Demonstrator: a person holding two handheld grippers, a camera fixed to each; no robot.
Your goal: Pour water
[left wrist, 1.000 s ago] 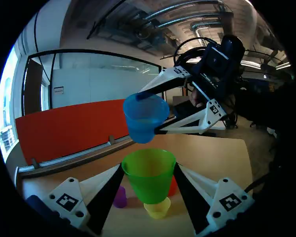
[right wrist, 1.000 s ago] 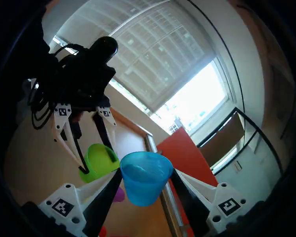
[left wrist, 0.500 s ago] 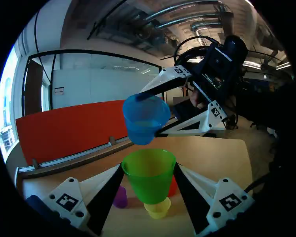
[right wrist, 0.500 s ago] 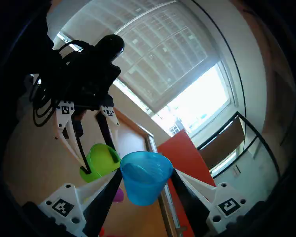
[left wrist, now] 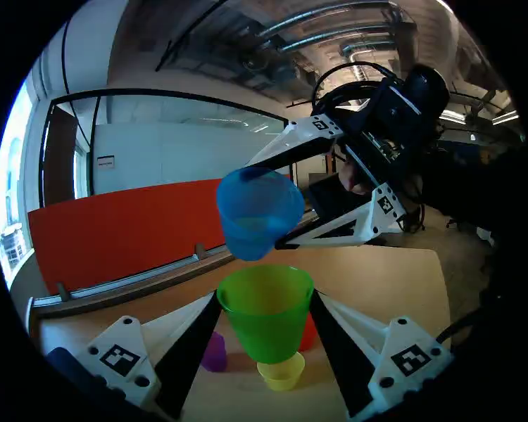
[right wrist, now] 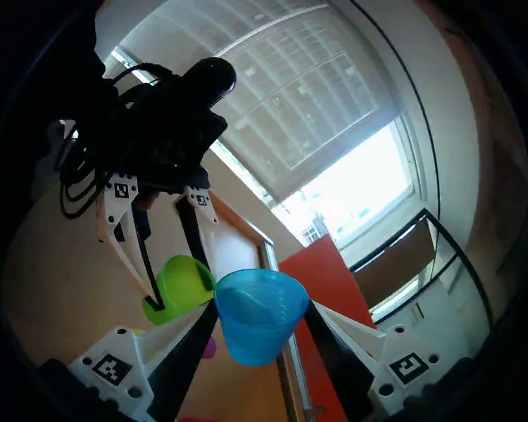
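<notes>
The left gripper (left wrist: 264, 299) and right gripper (right wrist: 260, 309) share white wedge-shaped fingers (left wrist: 376, 337) with black inner pads (left wrist: 193, 337), small screws and square black-and-white markers (left wrist: 410, 360). Behind sit black bodies (left wrist: 398, 119) trailing looped black cables (right wrist: 74, 190).

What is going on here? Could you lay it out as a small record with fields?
Left tool: shut on the green cup, held upright
Right tool: shut on the blue cup
Blue cup position: above the green cup, slightly tipped, not touching it
Pouring: no stream of water visible
On the table: purple cup and yellow cup, below the green cup
</notes>
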